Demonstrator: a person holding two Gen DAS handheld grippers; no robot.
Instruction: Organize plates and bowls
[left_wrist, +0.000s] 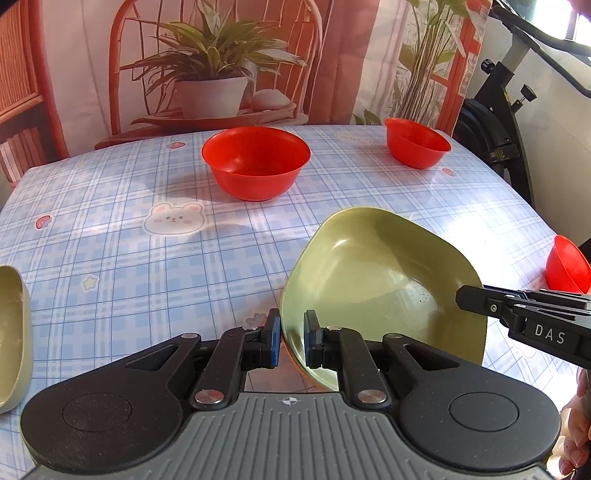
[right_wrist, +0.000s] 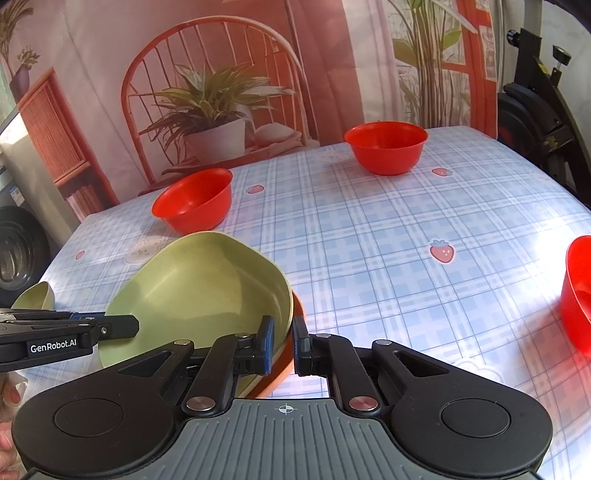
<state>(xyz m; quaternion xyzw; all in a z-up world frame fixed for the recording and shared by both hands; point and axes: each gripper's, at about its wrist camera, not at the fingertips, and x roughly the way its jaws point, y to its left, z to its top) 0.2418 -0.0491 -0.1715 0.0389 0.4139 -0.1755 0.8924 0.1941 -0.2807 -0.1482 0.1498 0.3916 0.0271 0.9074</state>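
Lower centre of the left wrist view: green plate (left_wrist: 380, 280) held tilted above the checked surface (left_wrist: 129, 258), empty. Left gripper (left_wrist: 291, 343) fingers clamped on its near rim; right gripper (right_wrist: 282, 345) fingers clamped on the opposite rim, orange underside showing there. Red bowls, all empty as far as visible: one upper centre (left_wrist: 255, 162), one upper right (left_wrist: 415, 142), a third cut off at the right edge (left_wrist: 567, 264). Second green dish (left_wrist: 13, 332) at the left edge, partly out of frame, contents unclear.

Checked tablecloth (left_wrist: 110, 258); printed backdrop (left_wrist: 221, 55); exercise bike (left_wrist: 495, 110)
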